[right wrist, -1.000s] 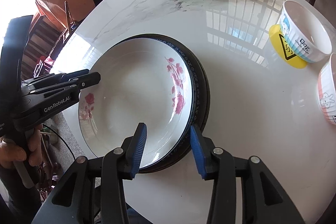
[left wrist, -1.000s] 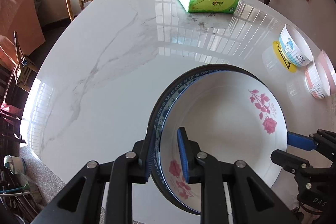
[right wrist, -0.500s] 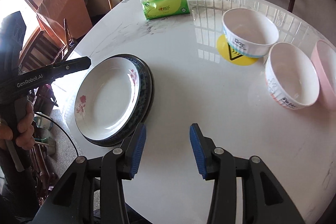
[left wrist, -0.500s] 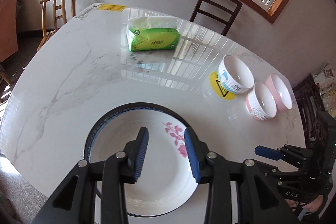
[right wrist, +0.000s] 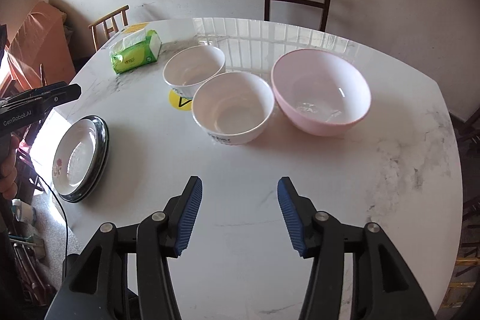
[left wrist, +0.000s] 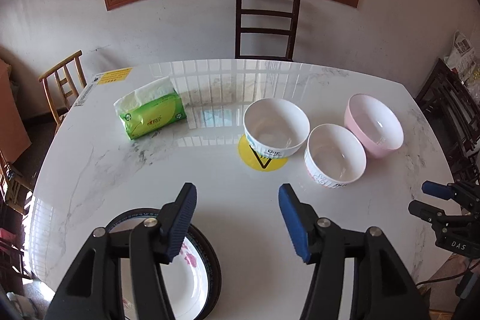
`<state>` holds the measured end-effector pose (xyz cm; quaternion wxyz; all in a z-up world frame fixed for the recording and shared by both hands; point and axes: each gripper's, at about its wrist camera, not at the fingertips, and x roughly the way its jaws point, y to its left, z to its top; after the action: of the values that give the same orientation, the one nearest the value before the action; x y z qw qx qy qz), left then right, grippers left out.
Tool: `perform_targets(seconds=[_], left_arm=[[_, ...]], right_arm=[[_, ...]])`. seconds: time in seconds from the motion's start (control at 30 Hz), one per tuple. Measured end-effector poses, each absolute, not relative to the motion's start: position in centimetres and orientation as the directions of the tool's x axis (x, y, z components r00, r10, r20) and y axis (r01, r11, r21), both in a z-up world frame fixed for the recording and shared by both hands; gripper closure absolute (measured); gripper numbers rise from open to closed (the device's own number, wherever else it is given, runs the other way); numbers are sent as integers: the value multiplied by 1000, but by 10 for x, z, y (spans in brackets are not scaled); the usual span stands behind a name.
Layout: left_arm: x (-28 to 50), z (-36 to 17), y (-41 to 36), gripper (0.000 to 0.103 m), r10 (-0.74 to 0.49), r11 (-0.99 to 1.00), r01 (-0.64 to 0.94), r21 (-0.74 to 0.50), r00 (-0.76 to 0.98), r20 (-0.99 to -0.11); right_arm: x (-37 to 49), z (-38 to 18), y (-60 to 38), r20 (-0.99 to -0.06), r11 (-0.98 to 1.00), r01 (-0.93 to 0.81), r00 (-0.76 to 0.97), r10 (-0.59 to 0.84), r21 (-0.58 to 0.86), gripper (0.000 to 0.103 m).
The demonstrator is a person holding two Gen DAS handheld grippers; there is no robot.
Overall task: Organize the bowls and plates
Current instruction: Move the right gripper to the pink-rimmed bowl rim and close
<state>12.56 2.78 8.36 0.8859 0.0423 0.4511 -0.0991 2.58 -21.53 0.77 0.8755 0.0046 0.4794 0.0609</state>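
At the lower left of the right wrist view, the stack of shallow white plates with pink flowers on a dark-rimmed plate sits near the marble table's left edge, so the plates look dealt with and the bowls come next, by my reading. Right of the stack, at the centre of the frame, three bowls stand in a loose row: the white bowl on the yellow round sticker, the white bowl with printed lettering just in front of it, and the large pink bowl to its right. To nest them well, I would take a white bowl by its rim, lift it clear and lower it slowly, centred, into the pink one.

The left gripper has just been opening and is about half spread, with nothing between its pads. The right gripper has also just been opening, likewise empty, over bare tabletop.

The left wrist view cuts the plate stack off at the lower edge behind the gripper. How many plates are stacked is hard to tell. Whether the two white bowls touch cannot be settled. The green tissue pack sits at the upper left.
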Motion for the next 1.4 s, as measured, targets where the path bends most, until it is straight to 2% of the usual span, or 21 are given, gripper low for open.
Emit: perform_targets(seconds=[0.13, 0.4, 0.57, 0.93, 1.2, 1.4], left_arm=[[143, 91, -17, 38, -139, 966, 257, 24, 595, -792], [202, 78, -91, 36, -206, 947, 319, -33, 527, -824], [245, 61, -129, 36, -195, 951, 307, -36, 505, -841], [299, 5, -187, 36, -182, 945, 326, -39, 420, -889], [314, -21, -215, 36, -147, 935, 353, 5, 402, -904], [319, -36, -223, 36, -120, 932, 363, 29, 382, -916]], right_arm=[[35, 15, -248, -817, 999, -35, 575, 35, 18, 45], [81, 17, -314, -827, 996, 79, 563, -21, 28, 43], [117, 9, -341, -843, 991, 130, 533, -74, -5, 43], [173, -30, -354, -881, 992, 121, 467, -77, -22, 44], [198, -50, -358, -899, 992, 120, 431, -80, -31, 45], [206, -62, -358, -910, 994, 109, 411, -48, -4, 59]])
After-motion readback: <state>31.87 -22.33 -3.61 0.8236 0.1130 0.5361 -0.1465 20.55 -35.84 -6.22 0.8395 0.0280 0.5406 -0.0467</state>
